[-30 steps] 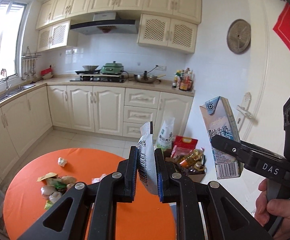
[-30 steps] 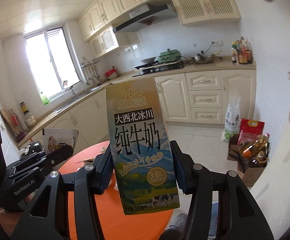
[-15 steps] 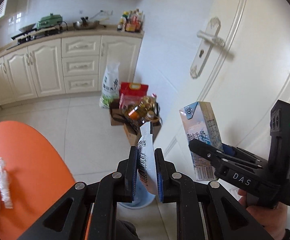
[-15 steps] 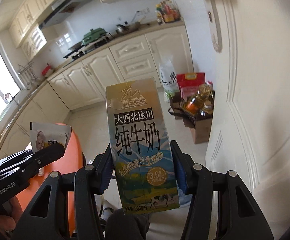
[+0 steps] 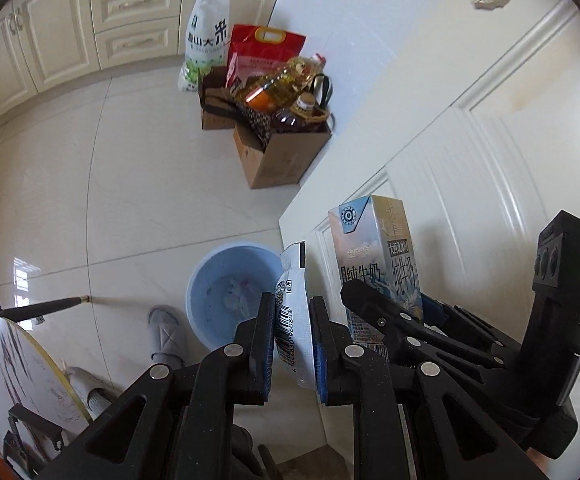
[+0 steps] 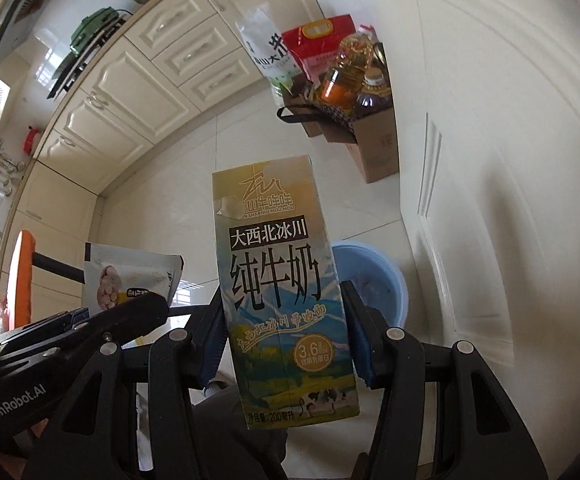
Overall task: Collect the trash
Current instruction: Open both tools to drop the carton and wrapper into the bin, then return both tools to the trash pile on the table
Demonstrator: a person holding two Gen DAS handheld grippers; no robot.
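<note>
Left wrist view: left gripper (image 5: 292, 344) pinched on a thin white packet (image 5: 292, 320), which stands up between the blue pads.
Right wrist view: right gripper (image 6: 285, 344) clamped on a milk carton (image 6: 283, 280), held upright, pads on both side faces.
Bin: pale blue bucket (image 5: 229, 292) on the floor tiles, close to the white door (image 5: 470, 152); some scraps already lie inside.
Where the trash is: both pieces up in the air, near the bucket but, as I read it, not yet squarely over its mouth.
Step in hand: carrying both items to the drop, I'd say.
Risk one: letting go early, and the carton hits the rim and bounces onto the floor.
Risk two: the packet is light and flat, so it could flutter sideways or cling to a pad on release.
Risk three: the two grippers sit just beside each other and may knock together over one small opening.
Also nearby: grey slipper (image 5: 165, 332) beside the bucket, grocery box (image 5: 277, 148) further along the door.
</note>
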